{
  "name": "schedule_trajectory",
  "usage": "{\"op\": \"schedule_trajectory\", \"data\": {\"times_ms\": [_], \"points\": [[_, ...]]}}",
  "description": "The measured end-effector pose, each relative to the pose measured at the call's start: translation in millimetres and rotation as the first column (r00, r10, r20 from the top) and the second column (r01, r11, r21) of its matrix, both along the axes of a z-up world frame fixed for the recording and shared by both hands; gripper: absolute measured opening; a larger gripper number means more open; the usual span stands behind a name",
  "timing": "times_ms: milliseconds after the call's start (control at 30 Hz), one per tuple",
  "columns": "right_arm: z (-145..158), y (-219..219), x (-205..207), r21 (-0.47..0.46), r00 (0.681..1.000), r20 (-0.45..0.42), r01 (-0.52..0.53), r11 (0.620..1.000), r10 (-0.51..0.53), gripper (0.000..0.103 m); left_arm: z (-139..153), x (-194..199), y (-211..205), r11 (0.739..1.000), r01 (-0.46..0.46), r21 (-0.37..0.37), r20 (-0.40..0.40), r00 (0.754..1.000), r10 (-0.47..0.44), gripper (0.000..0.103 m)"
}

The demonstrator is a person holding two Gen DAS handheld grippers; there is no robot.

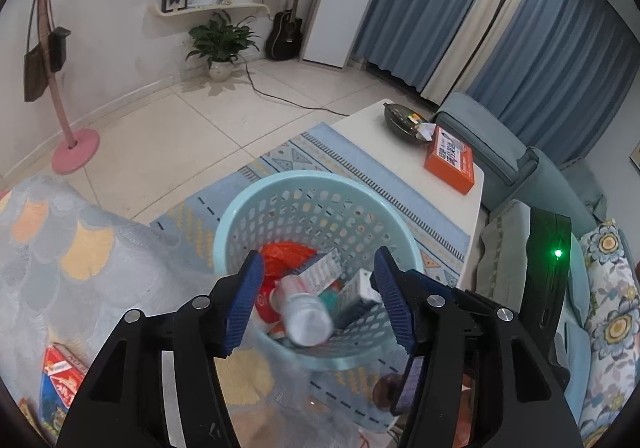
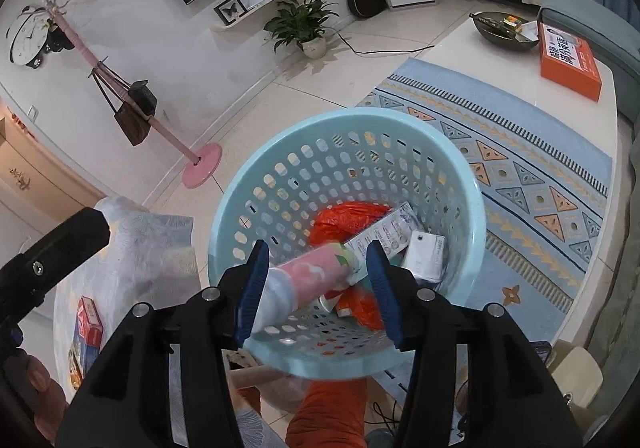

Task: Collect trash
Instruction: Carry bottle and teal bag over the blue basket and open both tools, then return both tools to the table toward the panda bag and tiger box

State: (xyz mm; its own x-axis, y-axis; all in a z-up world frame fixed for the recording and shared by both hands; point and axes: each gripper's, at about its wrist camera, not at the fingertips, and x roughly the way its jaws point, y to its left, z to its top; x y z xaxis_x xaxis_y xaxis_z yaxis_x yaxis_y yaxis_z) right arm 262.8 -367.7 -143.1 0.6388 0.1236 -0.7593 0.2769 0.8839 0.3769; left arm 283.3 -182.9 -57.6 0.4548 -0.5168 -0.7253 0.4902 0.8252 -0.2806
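A light blue perforated basket [image 1: 248, 216] stands on the rug and holds an orange plastic bag [image 1: 286, 254], small boxes [image 1: 366, 286] and a plastic bottle [image 1: 306, 316] that looks blurred. My left gripper [image 1: 318, 300] is open above the basket's near rim, nothing between its fingers. In the right wrist view the basket [image 2: 280, 152] holds the orange bag [image 2: 344, 220], a white box [image 2: 426, 254] and a pink-labelled bottle [image 2: 312, 280]. My right gripper [image 2: 316, 288] is open above the basket, the bottle lying loose between its fingers.
A red packet [image 1: 60, 380] lies on the patterned cloth [image 1: 72, 248] at left; it shows in the right wrist view [image 2: 90, 322] too. A white coffee table [image 1: 404, 160] carries an orange box [image 1: 450, 162] and a dark bowl [image 1: 400, 120]. A pink coat stand [image 1: 76, 148] stands on the tiled floor.
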Motion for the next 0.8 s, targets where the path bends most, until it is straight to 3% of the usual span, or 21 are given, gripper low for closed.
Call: {"op": "schedule_trajectory", "data": {"times_ms": [300,467,667,800], "points": [[16,15,-16,-0.003,0.999,0.037,-0.031,1.0,0.031,0.047,15,-23,36,0.998,-0.048,-0.031,0.037,0.998,0.049,0.056],[44,43,-27,-0.032,0.992,0.091,-0.081,0.996,0.083,0.047,33,-42,70,0.994,-0.1,-0.038,0.086,0.991,0.103,0.056],[73,90,-39,-0.069,0.973,0.152,-0.167,0.984,0.175,0.047,45,-69,128,0.978,-0.206,-0.033,0.136,0.969,0.208,0.059],[83,124,-44,-0.08,0.955,0.17,-0.233,0.969,0.243,0.047,43,-83,169,0.953,-0.304,-0.005,0.143,0.943,0.301,0.063]]}}
